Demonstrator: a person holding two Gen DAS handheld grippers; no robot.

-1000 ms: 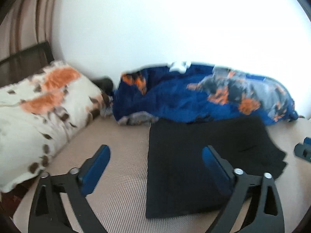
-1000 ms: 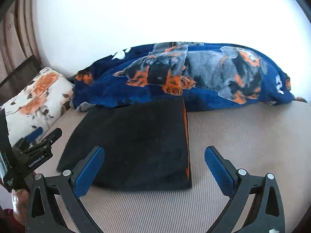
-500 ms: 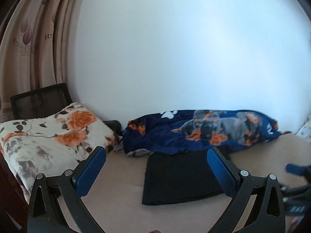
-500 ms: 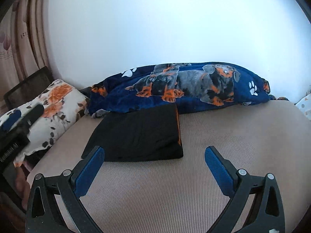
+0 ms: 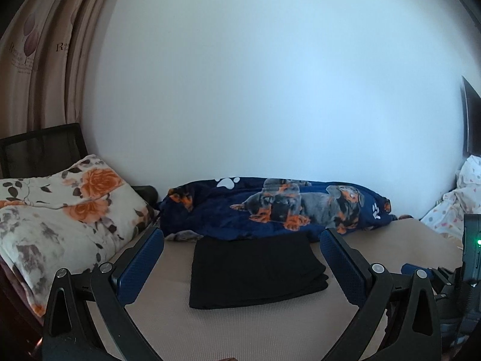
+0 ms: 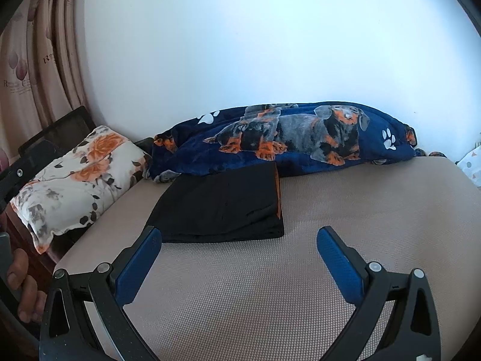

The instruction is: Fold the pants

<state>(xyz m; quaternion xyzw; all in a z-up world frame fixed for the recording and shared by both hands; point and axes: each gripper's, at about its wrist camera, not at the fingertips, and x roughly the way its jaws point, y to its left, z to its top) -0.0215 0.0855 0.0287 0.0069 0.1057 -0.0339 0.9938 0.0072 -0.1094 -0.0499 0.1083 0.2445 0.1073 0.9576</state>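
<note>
Black pants lie folded into a compact rectangle on the tan mattress, touching the dog-print blanket behind them. Left gripper and right gripper hover wide open, empty. Folding looks complete.

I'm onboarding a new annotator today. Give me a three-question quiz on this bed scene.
1. True or false: the left gripper holds the black pants.
2. What lies directly behind the pants? A) dog-print blanket B) a laptop C) a basket
3. Fill in: the right gripper has its jaws ____.

Key: 1 false, it is open and clear of them; 2 A; 3 open.
</note>
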